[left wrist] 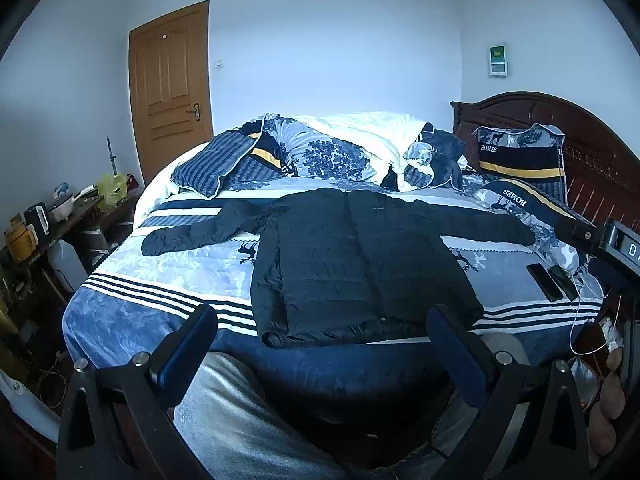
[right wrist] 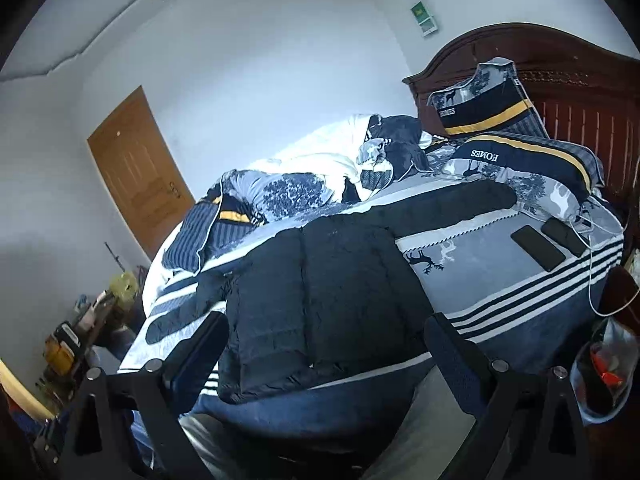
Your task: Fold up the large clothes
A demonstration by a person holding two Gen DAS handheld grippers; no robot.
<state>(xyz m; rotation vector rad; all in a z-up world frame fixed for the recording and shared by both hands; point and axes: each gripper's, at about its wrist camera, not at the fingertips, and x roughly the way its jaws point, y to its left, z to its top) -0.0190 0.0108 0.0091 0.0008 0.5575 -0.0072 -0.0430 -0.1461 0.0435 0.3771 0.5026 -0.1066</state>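
While the black puffer jacket (left wrist: 360,264) lies spread flat on the bed (left wrist: 132,308), front up and both sleeves stretched out toward nine and three o'clock, neither tool touches it. The left gripper (left wrist: 322,334) hangs short of the hem at six o'clock with its fingers wide apart and nothing between them; the right gripper (right wrist: 326,344) is likewise wide open and empty, near the hem's right half. I judge the folding not yet begun: this is the approach before a first grab. The next move likely calls for each gripper to pinch a sleeve or side edge and carry it across the body. Two phones (left wrist: 554,280) with a white cable (left wrist: 588,312) lie near the right sleeve at three o'clock and could snag.
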